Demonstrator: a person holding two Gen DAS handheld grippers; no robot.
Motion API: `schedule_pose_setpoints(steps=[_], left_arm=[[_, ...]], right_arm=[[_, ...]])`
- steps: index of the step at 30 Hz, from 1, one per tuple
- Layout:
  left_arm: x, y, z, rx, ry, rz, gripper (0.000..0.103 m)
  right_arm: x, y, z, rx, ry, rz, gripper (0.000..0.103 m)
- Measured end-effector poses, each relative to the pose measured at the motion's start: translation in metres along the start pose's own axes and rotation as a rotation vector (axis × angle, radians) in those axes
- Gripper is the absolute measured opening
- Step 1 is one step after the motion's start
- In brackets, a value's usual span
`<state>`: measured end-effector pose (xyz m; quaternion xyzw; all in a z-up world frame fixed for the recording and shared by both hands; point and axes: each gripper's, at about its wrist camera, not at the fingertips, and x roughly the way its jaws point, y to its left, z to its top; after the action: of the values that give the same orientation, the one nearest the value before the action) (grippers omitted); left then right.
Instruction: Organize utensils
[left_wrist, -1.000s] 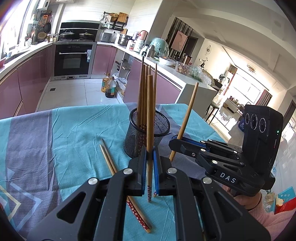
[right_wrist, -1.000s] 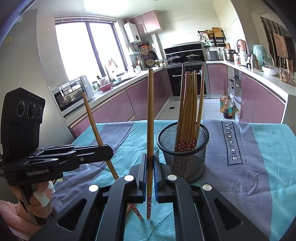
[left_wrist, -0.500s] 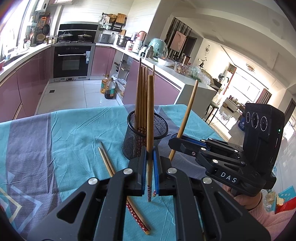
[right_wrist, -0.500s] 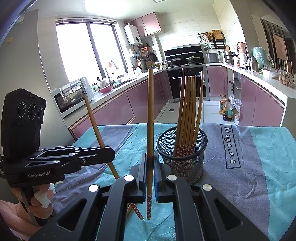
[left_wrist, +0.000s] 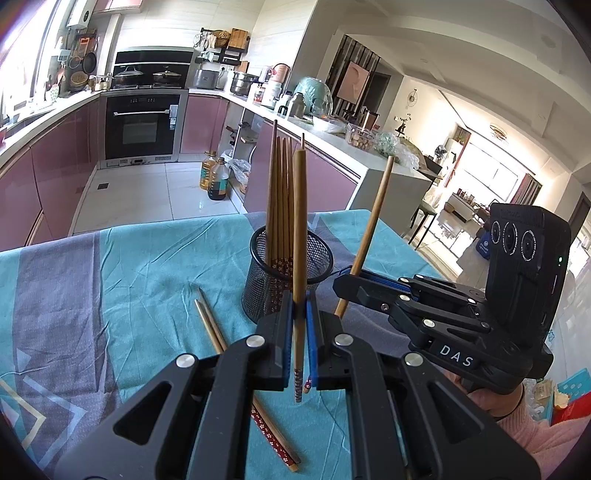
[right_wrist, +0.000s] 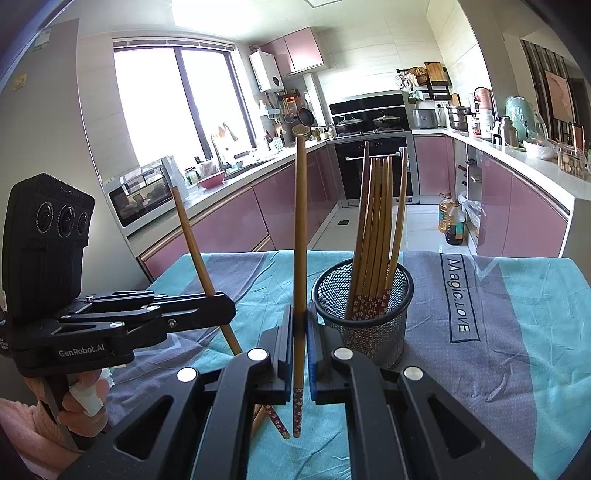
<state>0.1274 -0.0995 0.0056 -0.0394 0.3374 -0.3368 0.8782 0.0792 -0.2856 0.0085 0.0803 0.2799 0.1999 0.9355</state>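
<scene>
My left gripper (left_wrist: 299, 325) is shut on an upright wooden chopstick (left_wrist: 299, 229), just in front of the black mesh holder (left_wrist: 273, 291) with several chopsticks standing in it. My right gripper (right_wrist: 299, 339) is shut on another upright chopstick (right_wrist: 300, 240), left of the same holder (right_wrist: 373, 332). The right gripper also shows in the left wrist view (left_wrist: 345, 282) with its tilted chopstick (left_wrist: 369, 229). The left gripper shows in the right wrist view (right_wrist: 229, 310). Two chopsticks (left_wrist: 218, 336) lie on the tablecloth, partly hidden under my left gripper.
The table carries a teal and grey cloth (left_wrist: 110, 280) printed "Magic LOVE" (right_wrist: 458, 299). Its far edge (left_wrist: 166, 221) drops to the kitchen floor. Pink cabinets, an oven and a counter stand beyond.
Both grippers have risen slightly with their chopsticks still held upright. The holder sits a little lower and nearer in both views.
</scene>
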Motion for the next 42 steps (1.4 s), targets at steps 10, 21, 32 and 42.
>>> schedule_pose_setpoints(steps=[10,21,32,42], left_arm=[[0.000,-0.001,0.000,0.003,-0.002,0.001,0.007],[0.000,-0.002,0.003,0.007,-0.002,0.003,0.007],[0.000,-0.003,0.005,0.011,-0.003,0.005,0.007],[0.000,-0.003,0.005,0.012,-0.004,0.005,0.007]], right_arm=[[0.000,0.000,0.001,0.001,-0.002,0.001,0.006],[0.000,0.001,0.002,0.001,-0.003,0.000,0.006],[0.001,0.001,0.010,0.000,-0.009,-0.002,0.006],[0.000,-0.001,0.011,0.001,-0.010,-0.001,0.006]])
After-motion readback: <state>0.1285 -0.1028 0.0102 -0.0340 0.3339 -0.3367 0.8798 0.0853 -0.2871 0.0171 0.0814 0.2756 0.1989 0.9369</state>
